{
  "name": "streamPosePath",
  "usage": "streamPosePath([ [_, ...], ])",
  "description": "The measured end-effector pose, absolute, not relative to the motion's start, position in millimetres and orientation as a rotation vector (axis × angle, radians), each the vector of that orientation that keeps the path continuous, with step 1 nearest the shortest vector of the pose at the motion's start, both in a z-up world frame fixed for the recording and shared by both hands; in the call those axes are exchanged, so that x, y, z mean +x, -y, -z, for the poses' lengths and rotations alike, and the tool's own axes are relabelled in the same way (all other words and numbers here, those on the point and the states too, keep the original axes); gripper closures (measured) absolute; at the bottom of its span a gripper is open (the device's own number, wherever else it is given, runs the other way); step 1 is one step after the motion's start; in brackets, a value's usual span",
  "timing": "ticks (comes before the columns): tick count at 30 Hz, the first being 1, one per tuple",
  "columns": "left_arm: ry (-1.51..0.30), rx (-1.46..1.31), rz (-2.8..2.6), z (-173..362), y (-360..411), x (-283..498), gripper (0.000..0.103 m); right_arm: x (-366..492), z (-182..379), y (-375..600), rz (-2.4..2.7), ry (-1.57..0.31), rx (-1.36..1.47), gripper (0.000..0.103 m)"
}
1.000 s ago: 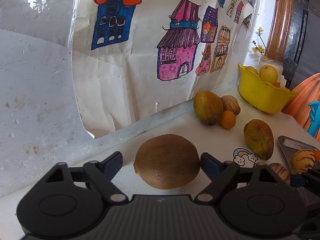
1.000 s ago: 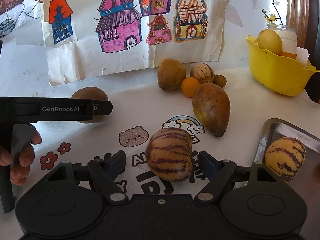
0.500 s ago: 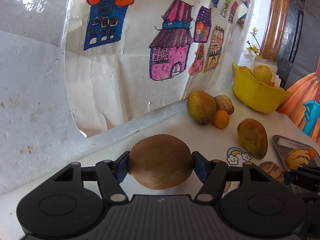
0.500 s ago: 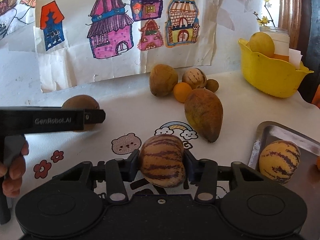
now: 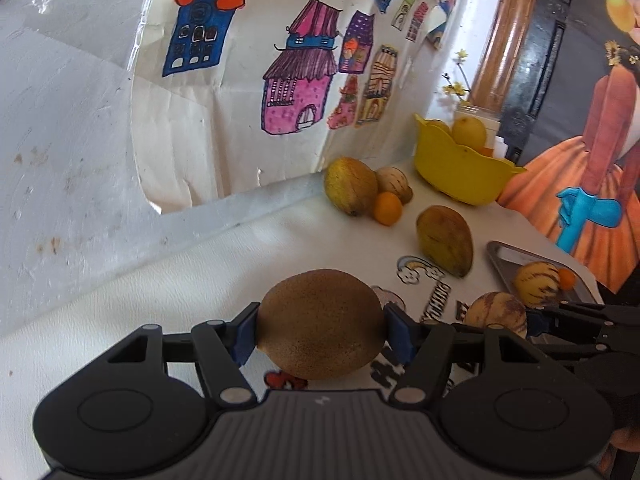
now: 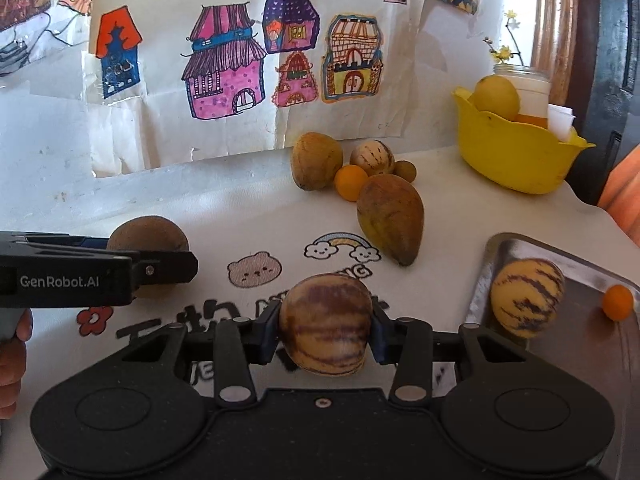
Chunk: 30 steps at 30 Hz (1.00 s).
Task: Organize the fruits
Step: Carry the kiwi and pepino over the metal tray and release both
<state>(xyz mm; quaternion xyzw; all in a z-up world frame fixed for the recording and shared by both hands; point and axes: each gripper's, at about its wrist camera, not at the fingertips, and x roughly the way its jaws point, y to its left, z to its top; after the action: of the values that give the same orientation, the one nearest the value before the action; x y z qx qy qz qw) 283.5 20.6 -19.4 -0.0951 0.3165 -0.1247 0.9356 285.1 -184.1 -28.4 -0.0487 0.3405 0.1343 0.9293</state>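
My left gripper (image 5: 320, 336) is shut on a brown fuzzy kiwi (image 5: 320, 320), its blue pads pressing both ends just above the white cloth. From the right wrist view the same kiwi (image 6: 148, 236) shows at the left behind the left gripper's fingers (image 6: 168, 268). My right gripper (image 6: 325, 338) holds a purple-striped yellow melon (image 6: 325, 316) between its pads, and its jaws are still closing on it. A metal tray (image 6: 592, 264) at the right holds a second striped melon (image 6: 526, 298) and a small orange (image 6: 618, 302).
A large brown-green fruit (image 6: 390, 216) lies mid-table. Behind it sit another brown fruit (image 6: 316, 160), a striped melon (image 6: 372, 156) and an orange (image 6: 350, 182). A yellow bowl (image 6: 516, 160) with fruit stands back right, by a jar. Drawings cover the wall. A hand (image 6: 12, 360) shows at the left.
Both grippers closed from open onto their fruits: the left on the kiwi, the right on the striped melon. Both views have shifted a little towards the tray side.
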Motion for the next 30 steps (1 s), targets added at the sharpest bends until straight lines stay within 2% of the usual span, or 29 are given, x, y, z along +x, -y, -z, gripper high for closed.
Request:
streamPosePath([
  [30, -0.635, -0.297, 0.310, 20, -32, 212, 0.034, 209, 13, 196, -0.259, -0.636, -0.014, 0.058],
])
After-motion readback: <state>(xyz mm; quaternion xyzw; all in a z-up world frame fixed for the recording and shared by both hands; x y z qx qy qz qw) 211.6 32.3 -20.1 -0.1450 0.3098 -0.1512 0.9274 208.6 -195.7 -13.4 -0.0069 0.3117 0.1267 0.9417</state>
